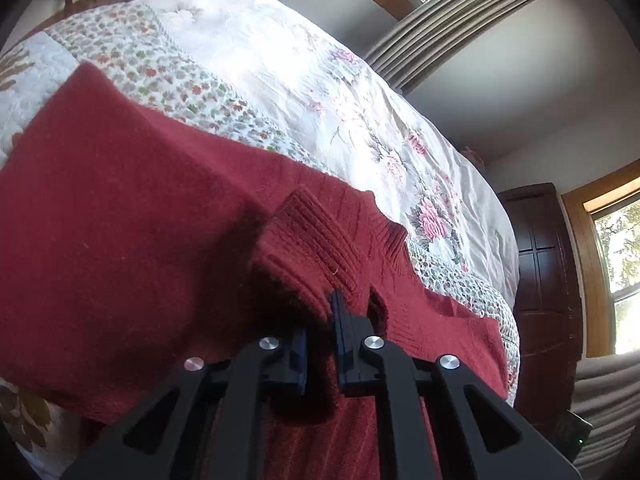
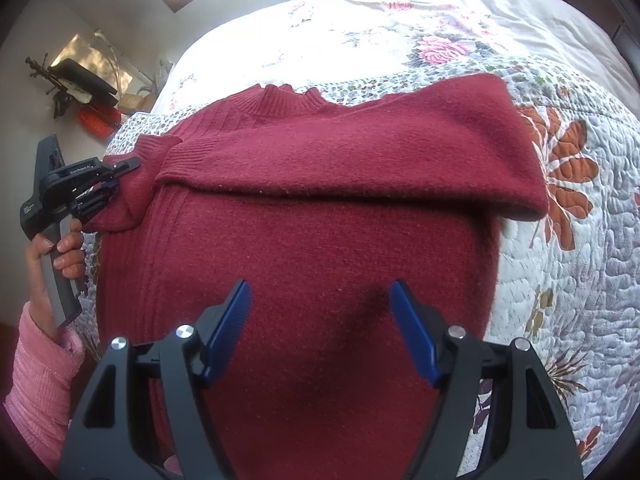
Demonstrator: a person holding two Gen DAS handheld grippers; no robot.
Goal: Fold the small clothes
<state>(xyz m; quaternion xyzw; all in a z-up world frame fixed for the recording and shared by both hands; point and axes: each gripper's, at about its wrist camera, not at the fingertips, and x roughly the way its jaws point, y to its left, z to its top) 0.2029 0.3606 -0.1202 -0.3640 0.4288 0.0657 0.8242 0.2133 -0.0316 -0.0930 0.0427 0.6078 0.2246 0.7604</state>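
A dark red knit sweater (image 2: 320,208) lies flat on the floral quilt (image 2: 580,240), collar toward the far side. One sleeve (image 2: 360,152) is folded across the chest. My left gripper (image 1: 334,300) is shut on the ribbed cuff (image 1: 316,248) of that sleeve at the sweater's left edge. The right wrist view also shows this left gripper (image 2: 116,184) pinching the red knit, held by a hand (image 2: 60,248) in a pink sleeve. My right gripper (image 2: 320,292) hovers open over the sweater's lower body, its blue pads (image 2: 230,328) wide apart with nothing between them.
The bed (image 1: 280,60) carries a white flowered cover beyond the sweater. A dark wooden cabinet (image 1: 548,280) and a window stand past the bed's edge. Grey curtains (image 1: 460,20) hang by the wall. A small table with clutter (image 2: 88,92) sits at the left.
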